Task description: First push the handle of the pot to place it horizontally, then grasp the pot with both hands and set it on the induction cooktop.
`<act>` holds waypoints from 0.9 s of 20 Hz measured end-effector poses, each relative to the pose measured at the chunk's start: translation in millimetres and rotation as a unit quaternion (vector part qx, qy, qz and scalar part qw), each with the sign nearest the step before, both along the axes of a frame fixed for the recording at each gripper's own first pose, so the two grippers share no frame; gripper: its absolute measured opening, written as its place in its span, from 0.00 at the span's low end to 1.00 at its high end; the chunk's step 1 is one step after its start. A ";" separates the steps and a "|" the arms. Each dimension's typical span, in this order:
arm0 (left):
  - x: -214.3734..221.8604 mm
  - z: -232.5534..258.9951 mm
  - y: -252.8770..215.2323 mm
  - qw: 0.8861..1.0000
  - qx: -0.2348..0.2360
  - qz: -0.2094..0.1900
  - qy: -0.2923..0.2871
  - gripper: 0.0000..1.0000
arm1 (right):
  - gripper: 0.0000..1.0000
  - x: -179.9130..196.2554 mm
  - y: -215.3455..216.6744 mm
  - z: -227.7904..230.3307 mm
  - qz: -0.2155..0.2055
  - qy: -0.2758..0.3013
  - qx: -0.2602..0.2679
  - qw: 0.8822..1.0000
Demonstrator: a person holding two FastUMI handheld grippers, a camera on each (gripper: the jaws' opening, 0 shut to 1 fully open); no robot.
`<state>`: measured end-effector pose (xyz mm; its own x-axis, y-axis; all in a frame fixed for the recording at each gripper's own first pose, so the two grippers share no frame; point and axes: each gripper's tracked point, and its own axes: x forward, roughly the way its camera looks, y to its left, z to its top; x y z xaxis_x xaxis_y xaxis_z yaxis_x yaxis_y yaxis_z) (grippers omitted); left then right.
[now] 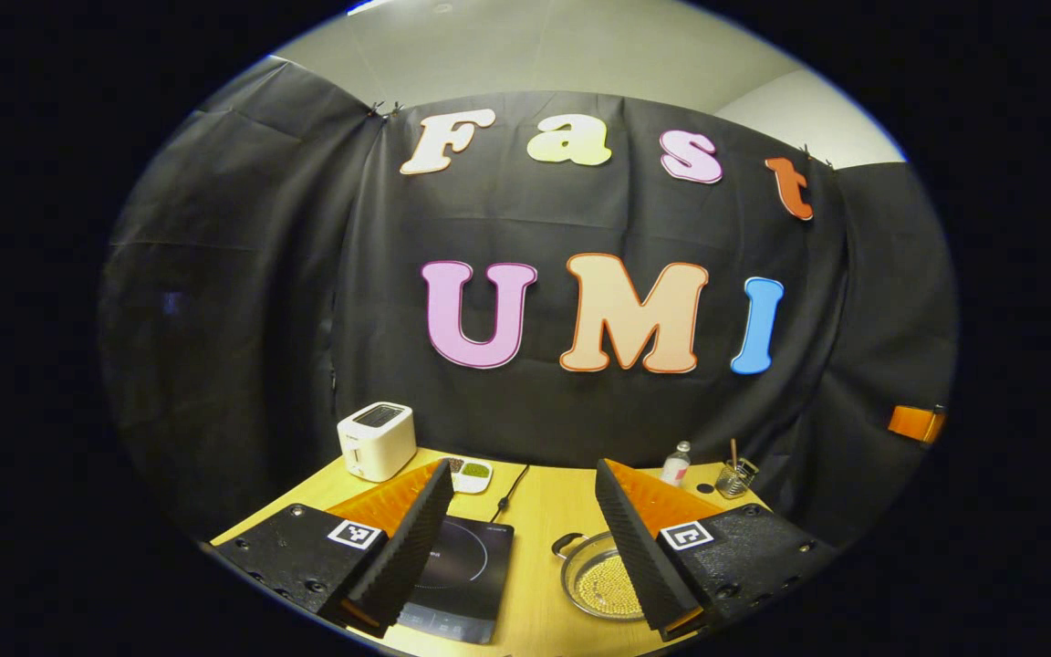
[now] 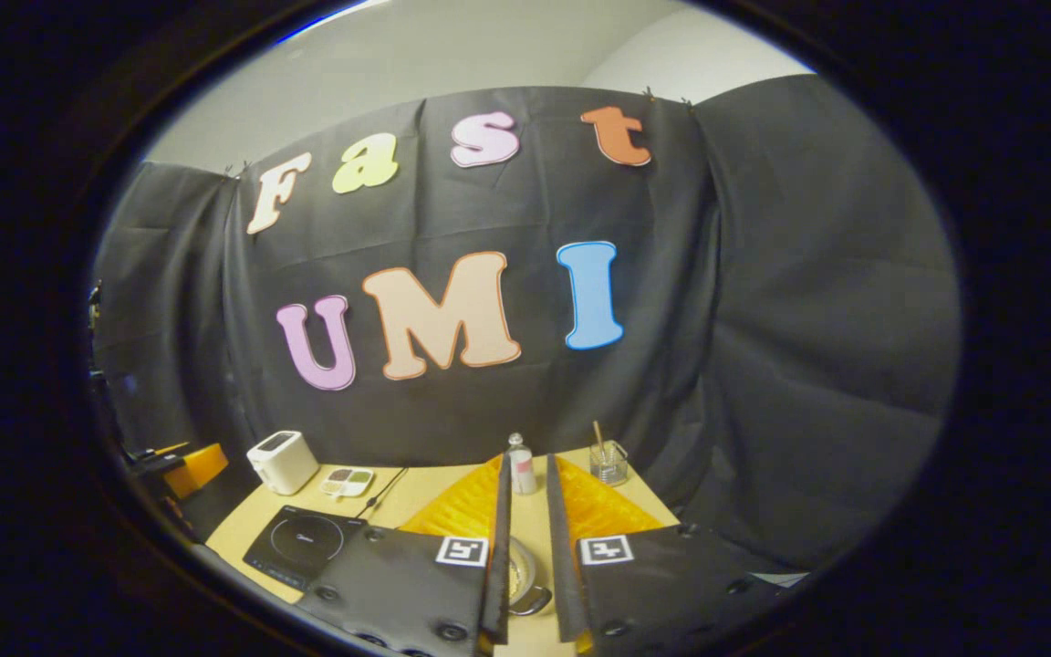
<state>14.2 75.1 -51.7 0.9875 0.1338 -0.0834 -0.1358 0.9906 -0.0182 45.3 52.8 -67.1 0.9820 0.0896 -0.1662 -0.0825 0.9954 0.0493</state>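
pot: (image 1: 600, 577) lower centre-right of the left gripper view, on the wooden table (image 1: 544, 511); shallow metal pan with small pale beads inside; partly behind that gripper's right finger. In the right gripper view it sits bottom centre, glimpsed through the finger gap (image 2: 519, 568).
pot handle: small dark loop (image 1: 567, 544) at the pot's upper-left rim; another handle piece shows low in the right gripper view (image 2: 533, 600). Exact angle too small to tell.
handling (judgement): rigid metal, likely slick rim; loose beads will roll or spill if tipped, so keep level. Probably moderate weight. Nudge the handle first, then grip opposite sides of the rim or the handles, one gripper each.
induction cooktop: (image 1: 463, 577) dark flat slab just left of the pot, near but apart; nothing on it.
left gripper: (image 1: 522, 547) fingers spread wide, nothing between them, hovering above table.
right gripper: (image 2: 523, 547) fingers close together with a narrow gap, pinching nothing; pot seen below the gap.
stage (judgement): start, pot not yet touched.
toaster: (image 1: 377, 441) back left.
bottle: (image 1: 676, 464) back right, beside glass jar (image 1: 735, 477).
small dish: (image 1: 471, 474) behind cooktop.
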 end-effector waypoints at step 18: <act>3.9 -28.7 58.9 0.999 0.010 -0.005 0.033 0.95 | 0.18 -17.6 33.0 -104.4 -0.033 0.130 -0.036 0.990</act>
